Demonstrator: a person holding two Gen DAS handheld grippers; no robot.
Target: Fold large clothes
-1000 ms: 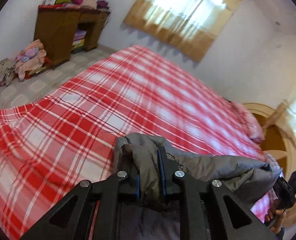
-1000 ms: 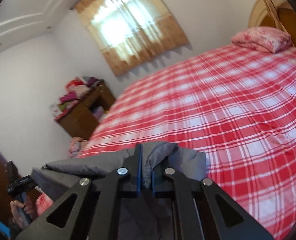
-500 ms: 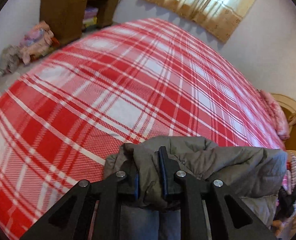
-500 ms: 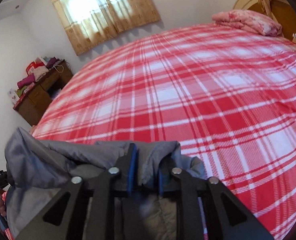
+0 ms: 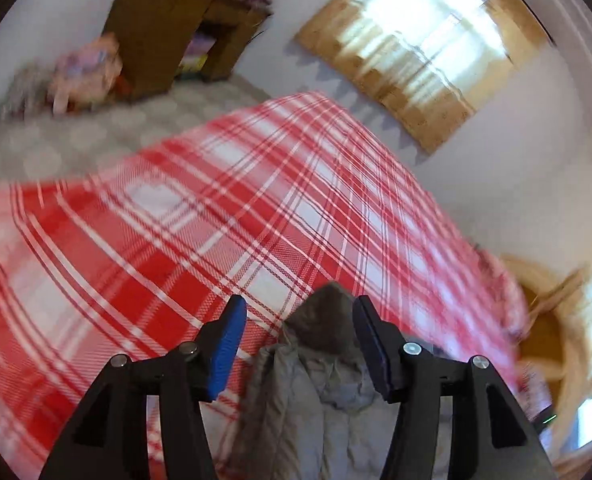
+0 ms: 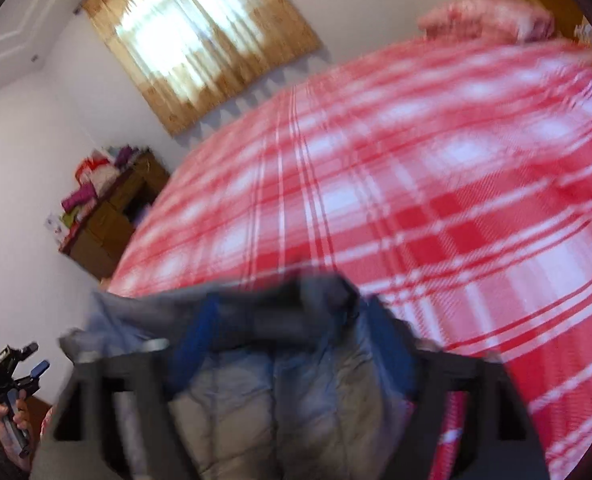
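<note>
A grey padded jacket [image 5: 320, 384] lies on the red and white plaid bed [image 5: 175, 240]. Its top fold stands between the fingers of my left gripper [image 5: 299, 302], close to the right blue pad [image 5: 370, 344]. The jaws are opening and neither pad presses on the fabric. In the blurred right wrist view the jacket [image 6: 275, 400] spreads under and between the fingers of my right gripper [image 6: 291, 320]. Those jaws are opening wide and nothing is pinched. The left gripper [image 6: 7, 364] also shows there at the far left, held by a hand [image 6: 11, 412].
A wooden cabinet [image 5: 163, 28] stacked with clothes stands by the far wall, with a pile of clothes [image 5: 83, 72] on the floor beside it. A curtained window [image 5: 416, 60] is behind the bed. A pink pillow [image 6: 484, 16] lies by the headboard [image 5: 544, 320].
Both grippers were shut on folds of the jacket; now both have opened and the fabric has slipped free of the pads. Both hands moved, and the views are blurred.
</note>
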